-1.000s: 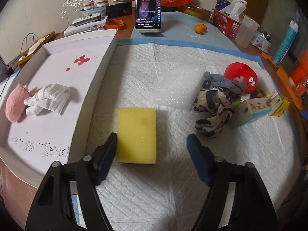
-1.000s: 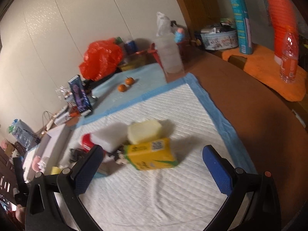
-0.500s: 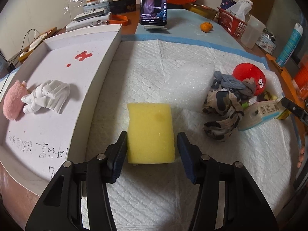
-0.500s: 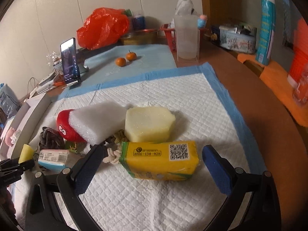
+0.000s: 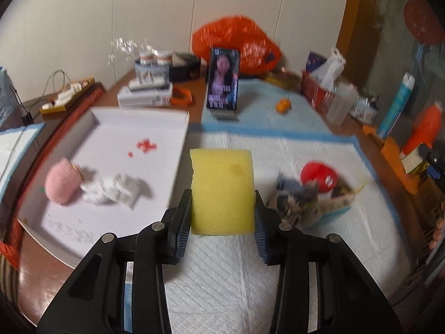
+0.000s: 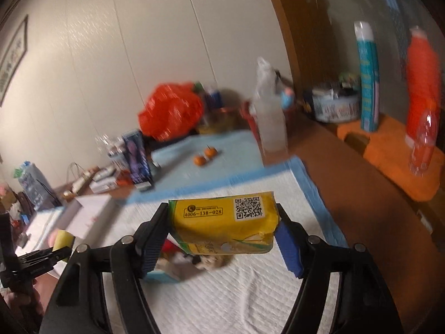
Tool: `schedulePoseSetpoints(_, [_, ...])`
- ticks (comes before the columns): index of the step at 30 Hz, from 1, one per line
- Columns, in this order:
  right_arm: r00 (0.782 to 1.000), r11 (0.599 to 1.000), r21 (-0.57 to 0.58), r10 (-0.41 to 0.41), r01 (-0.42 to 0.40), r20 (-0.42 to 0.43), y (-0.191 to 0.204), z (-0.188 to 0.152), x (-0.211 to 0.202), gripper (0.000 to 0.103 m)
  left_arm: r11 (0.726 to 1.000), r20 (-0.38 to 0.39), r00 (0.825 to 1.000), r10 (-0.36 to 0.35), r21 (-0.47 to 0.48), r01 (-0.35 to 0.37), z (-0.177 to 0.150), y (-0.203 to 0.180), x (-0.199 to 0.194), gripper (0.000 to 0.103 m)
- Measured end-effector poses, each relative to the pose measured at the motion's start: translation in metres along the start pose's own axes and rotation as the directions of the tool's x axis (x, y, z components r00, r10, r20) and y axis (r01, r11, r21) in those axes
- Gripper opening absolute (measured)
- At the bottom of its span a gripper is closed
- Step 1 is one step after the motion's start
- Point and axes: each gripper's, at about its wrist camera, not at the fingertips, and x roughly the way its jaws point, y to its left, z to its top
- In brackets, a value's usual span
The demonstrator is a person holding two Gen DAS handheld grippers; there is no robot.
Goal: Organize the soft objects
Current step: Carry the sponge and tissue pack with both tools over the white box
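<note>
You had the sponge (image 5: 222,192) clamped between your left gripper's (image 5: 223,217) pads, lifted clear of the white pad (image 5: 222,284) — its far end stood up toward the phone (image 5: 224,82). To its left lay the white tray (image 5: 111,139), with a pink plush (image 5: 61,184) and a white glove (image 5: 112,190) touching each other inside. To its right, on the pad, a red ball (image 5: 319,176) sat just behind a bundle of patterned cloth (image 5: 294,194), blurred.

Your right gripper (image 6: 222,233) was closed on the yellow pack (image 6: 225,225), held off the pad with its QR label facing the camera. Beneath it some small items showed, too blurred to name. Beyond — two oranges (image 6: 204,156) on the blue mat (image 6: 194,150), an orange bag (image 6: 171,111) against the wall, and a teal can (image 6: 367,75) on the orange cloth (image 6: 395,150) at the right. In that view your left gripper appeared at the far left edge, holding the sponge.
</note>
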Motion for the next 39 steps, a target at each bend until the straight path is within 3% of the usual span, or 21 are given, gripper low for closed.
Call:
schedulePoseSetpoints(7, [0.983,0.992,-0.037,0.124,-0.12,0.138,0.04,0.032,-0.037,0.072,1.0,0.194,0.981,0.011,-0.004,-0.011,0.036,0.017,-0.074,0.039])
schedulePoseSetpoints(9, [0.975,0.987,-0.053,0.157,-0.15,0.154,0.052,0.036,-0.041,0.072,1.0,0.216,0.976,0.019,-0.01,-0.017,0.036,0.024,-0.084,0.039])
schedulePoseSetpoints(22, [0.968,0.971,-0.104,0.225,-0.214,0.112,0.101,0.025,-0.033,0.072,0.997,0.232,0.972,0.05,-0.076,-0.034,0.023,0.071,-0.105,0.039])
schedulePoseSetpoints(39, [0.969,0.97,-0.121,0.225,-0.213,0.1,0.138,0.016,-0.03,0.072,0.996,0.243,0.969,0.033,-0.087,-0.013,0.021,0.107,-0.113,0.039])
